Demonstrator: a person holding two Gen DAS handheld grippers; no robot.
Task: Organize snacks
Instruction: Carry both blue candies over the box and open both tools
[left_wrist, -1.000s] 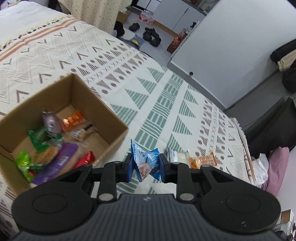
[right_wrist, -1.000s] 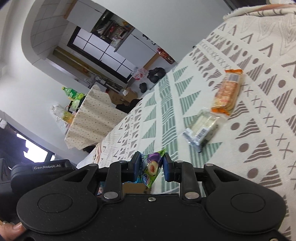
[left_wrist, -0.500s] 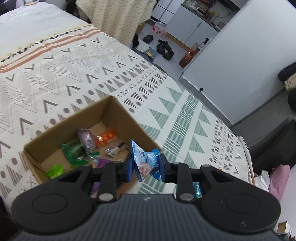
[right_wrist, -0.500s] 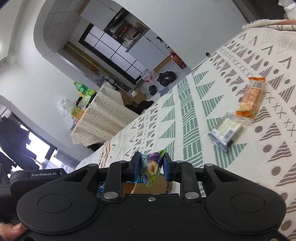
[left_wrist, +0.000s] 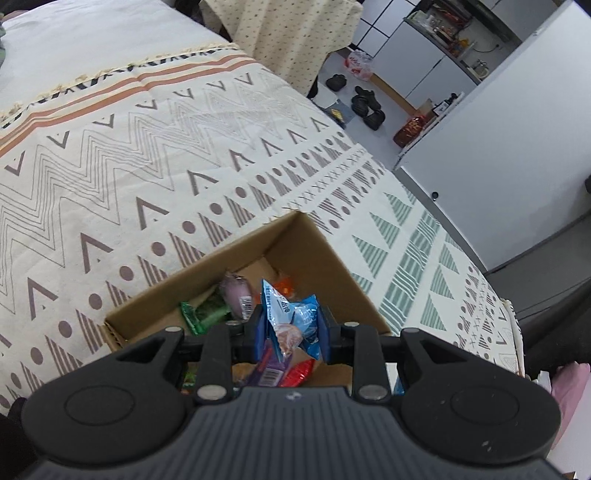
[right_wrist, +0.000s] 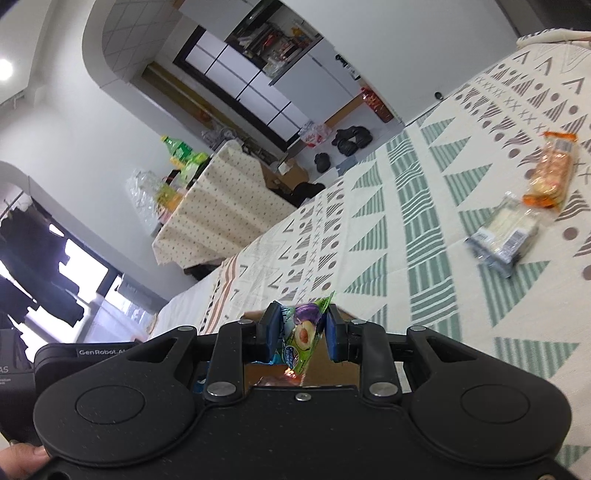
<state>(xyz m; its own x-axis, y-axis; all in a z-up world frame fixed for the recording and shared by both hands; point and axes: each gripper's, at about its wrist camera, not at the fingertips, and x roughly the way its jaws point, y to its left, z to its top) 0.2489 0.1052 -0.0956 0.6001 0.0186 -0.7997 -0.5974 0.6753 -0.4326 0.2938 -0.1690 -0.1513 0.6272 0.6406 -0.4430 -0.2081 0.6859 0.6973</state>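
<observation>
Cardboard box part-filled, two packets in my grippers, two more waiting on the bed.

Over the box, my left gripper is clamped on a blue packet, which hangs above the snacks already inside: a green one, a purple one and a red one among them. My right gripper pinches a green plum packet with the box edge just showing beneath it. Neither packet is dropped yet. On the blanket an orange packet and a clear packet lie side by side, well apart from the box, so I judge the job over halfway done.
</observation>
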